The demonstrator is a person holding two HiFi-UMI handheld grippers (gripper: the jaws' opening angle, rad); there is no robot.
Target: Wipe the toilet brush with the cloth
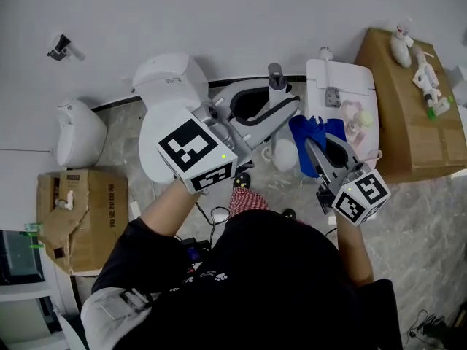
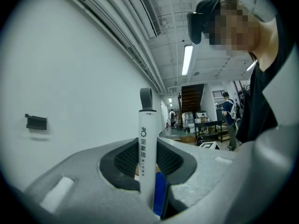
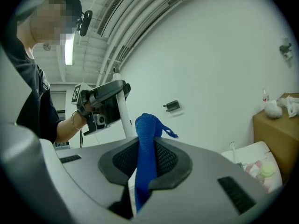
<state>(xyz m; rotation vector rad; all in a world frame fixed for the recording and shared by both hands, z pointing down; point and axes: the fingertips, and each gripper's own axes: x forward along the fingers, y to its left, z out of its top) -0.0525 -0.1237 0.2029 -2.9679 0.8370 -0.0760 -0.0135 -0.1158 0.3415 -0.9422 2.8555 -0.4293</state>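
The toilet brush has a white handle (image 2: pixel 147 143) with a grey loop on top, and it stands upright. My left gripper (image 2: pixel 148 171) is shut on that handle. From above, the left gripper (image 1: pixel 281 111) reaches right from its marker cube, with the handle's top (image 1: pixel 275 77) above the jaws and a white rounded end (image 1: pixel 284 154) below. My right gripper (image 1: pixel 315 148) is shut on the blue cloth (image 1: pixel 314 138), close to the right of the brush. In the right gripper view the cloth (image 3: pixel 146 143) sticks up out of the right gripper (image 3: pixel 145 164), and the handle (image 3: pixel 123 113) stands just behind it.
A white toilet (image 1: pixel 171 79) stands under the left arm and a white cistern (image 1: pixel 339 86) behind the right gripper. Cardboard boxes sit at the right (image 1: pixel 416 122) and lower left (image 1: pixel 80 214). A white urinal (image 1: pixel 76 131) is on the left.
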